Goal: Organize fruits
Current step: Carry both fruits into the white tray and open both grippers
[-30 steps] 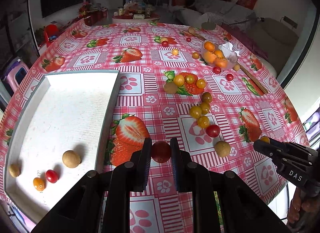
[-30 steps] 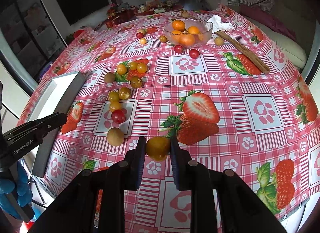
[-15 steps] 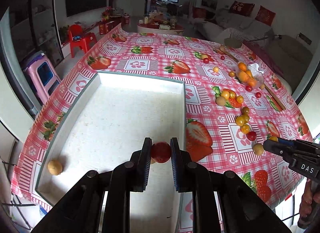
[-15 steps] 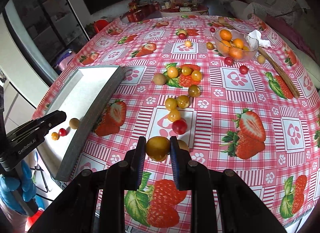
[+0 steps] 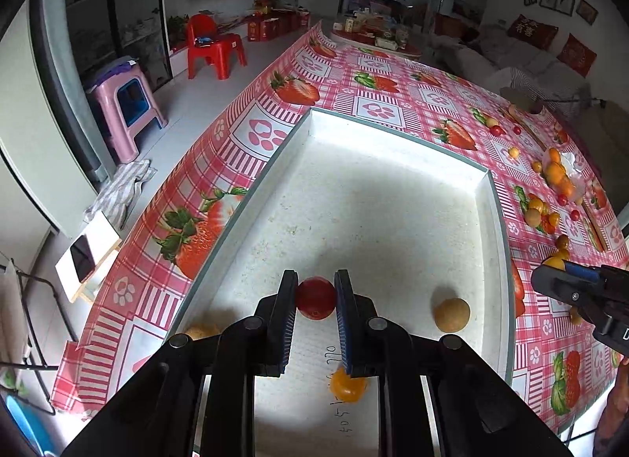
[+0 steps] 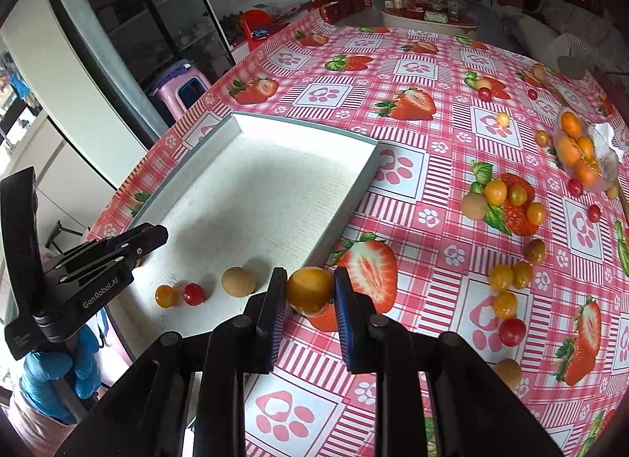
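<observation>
My left tongs [image 5: 315, 297] grip red tomato [image 5: 315, 298] — now over tray [image 5: 487, 197] | right tongs [image 6: 310, 289] grip yellow tomato [image 6: 309, 289] — nearing tray's right wall | release next.

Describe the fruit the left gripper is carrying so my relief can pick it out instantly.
Start at the white tray on the strawberry-print tablecloth. Above its near end, the left gripper is shut on a small red tomato. It is the only fruit between those pads; the tan round fruit and orange tomato lie loose on the tray floor.
</observation>
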The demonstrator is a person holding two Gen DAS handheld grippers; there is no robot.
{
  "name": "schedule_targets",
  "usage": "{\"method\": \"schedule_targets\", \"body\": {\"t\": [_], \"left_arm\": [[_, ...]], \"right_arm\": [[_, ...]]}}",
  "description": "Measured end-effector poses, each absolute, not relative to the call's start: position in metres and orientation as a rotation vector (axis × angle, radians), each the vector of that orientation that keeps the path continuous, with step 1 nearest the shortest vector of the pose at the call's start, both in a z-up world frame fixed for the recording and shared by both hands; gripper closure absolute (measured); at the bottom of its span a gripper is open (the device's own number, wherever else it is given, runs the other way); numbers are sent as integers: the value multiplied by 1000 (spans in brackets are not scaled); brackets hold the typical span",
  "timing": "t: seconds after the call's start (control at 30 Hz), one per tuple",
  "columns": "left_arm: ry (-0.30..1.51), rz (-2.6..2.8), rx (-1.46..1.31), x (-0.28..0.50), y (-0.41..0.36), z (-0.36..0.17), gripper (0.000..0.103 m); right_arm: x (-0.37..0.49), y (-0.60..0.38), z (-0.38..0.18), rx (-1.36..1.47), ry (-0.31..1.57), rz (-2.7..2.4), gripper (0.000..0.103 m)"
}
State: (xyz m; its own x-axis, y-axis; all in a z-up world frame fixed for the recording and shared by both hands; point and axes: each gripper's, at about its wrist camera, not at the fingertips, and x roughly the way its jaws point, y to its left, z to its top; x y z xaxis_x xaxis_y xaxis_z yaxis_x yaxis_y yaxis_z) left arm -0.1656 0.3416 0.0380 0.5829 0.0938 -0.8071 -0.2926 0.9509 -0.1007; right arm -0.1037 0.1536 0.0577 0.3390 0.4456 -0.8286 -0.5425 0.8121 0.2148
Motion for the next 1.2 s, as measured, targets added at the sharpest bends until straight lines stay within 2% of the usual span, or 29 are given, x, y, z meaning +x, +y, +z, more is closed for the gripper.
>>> {"method": "schedule_targets", "body": {"t": [0.63,0.67,0.7,0.73,0.77,0.83,0.9,0.97,1.1,1.2], "left_arm": [[986,231,-201,-157,347,19,82],[988,232,-197,-157,346,19,80],[991,232,-197,-156,347,19,61],[988,241,-195,-156,347,19,36],[970,253,-189,-158,346,21,31],[949,259,-169,-160,345,25,31],[956,257,-175,-160,346,25,31],[958,254,-186,-161,346,26,31],[952,247,-190,-163,340,33,31],[938,235,-179,-162,329,43,31]], "right_arm": [[-78,234,11,-209,1127,660,76],[-79,235,12,-220,1120,658,76],[-80,236,12,-228,1118,658,76],[-80,236,12,-229,1118,662,75],[-79,236,13,-221,1122,666,75],[-79,232,18,-189,1114,679,71],[-81,227,27,-167,1088,679,48],[-82,221,35,-152,1058,673,36],[-85,203,49,-134,1023,662,30],[-86,182,54,-113,1011,638,29]]}}
